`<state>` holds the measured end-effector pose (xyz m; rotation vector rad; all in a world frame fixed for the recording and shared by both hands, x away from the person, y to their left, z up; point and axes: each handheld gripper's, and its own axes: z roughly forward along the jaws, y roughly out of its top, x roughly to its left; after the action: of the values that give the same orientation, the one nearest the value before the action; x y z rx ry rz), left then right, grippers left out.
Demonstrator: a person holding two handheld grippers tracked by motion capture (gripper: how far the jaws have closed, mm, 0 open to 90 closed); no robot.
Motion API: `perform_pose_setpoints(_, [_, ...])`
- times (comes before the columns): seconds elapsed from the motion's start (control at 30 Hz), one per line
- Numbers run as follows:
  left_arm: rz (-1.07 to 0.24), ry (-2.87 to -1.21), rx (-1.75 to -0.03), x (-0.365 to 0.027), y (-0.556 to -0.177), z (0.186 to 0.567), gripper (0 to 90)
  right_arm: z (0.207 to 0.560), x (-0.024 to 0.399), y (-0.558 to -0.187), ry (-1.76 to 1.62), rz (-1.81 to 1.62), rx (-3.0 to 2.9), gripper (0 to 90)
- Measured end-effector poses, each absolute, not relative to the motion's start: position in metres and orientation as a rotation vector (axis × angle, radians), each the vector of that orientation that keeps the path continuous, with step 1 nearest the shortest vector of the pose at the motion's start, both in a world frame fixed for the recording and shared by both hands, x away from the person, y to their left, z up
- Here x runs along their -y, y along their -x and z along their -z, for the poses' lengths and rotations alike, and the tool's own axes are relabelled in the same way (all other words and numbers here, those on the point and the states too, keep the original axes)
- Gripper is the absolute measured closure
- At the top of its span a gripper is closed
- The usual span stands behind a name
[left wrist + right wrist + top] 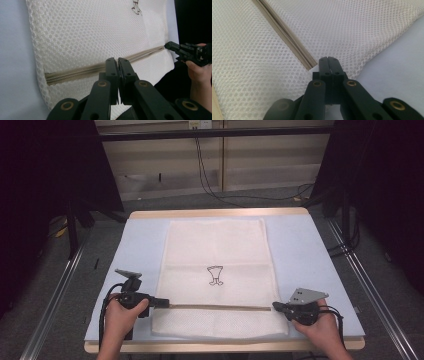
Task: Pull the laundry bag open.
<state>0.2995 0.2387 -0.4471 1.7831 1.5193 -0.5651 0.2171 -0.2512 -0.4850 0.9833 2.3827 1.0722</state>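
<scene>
White mesh laundry bag (216, 270) lies flat on the pale blue mat (305, 260), centred on the table, small printed figure (215, 275) mid-bag. Beige zipper (220, 307) runs across the near part of the bag, roughly 9-to-3 o'clock.

Left gripper (162, 302) sits at the zipper's 9 o'clock end, held in the left hand (120, 317). In the left gripper view its jaws stand together, tips (117, 61) right over the zipper line (75, 73); whether they pinch the slider or mesh, can't tell, since the tips hide that spot. Right gripper (275, 306) is at the 3 o'clock end, in the right hand (320, 325). Right gripper view: jaws together, tips (328, 60) touching or just beside the zipper's end (310, 65) at the bag's edge; a grip on the fabric there can't be confirmed.

Step in hand looks like working the zipper: one end anchored, the other pulled along.

Doing it well, by judgement:
- Right side should hold the bag's edge firm and low, so the mesh doesn't bunch.
- Left side should have the pull tab itself, not loose mesh; check before pulling.
- Pull straight along the zipper toward 3 o'clock, no lift, steady pace.
- Keep tension between the two ends so the teeth stay in line.
- If the bag slides on the mat, stop and re-anchor.
</scene>
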Motion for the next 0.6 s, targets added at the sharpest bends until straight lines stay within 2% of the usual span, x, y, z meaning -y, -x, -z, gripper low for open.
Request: perform_pose_setpoints(0.6, [0.528,-1.732,-1.599,-0.265,-0.298,0.449,87.3,0.485,0.251,-0.217,-0.982,-1.073,-2.383,90.0])
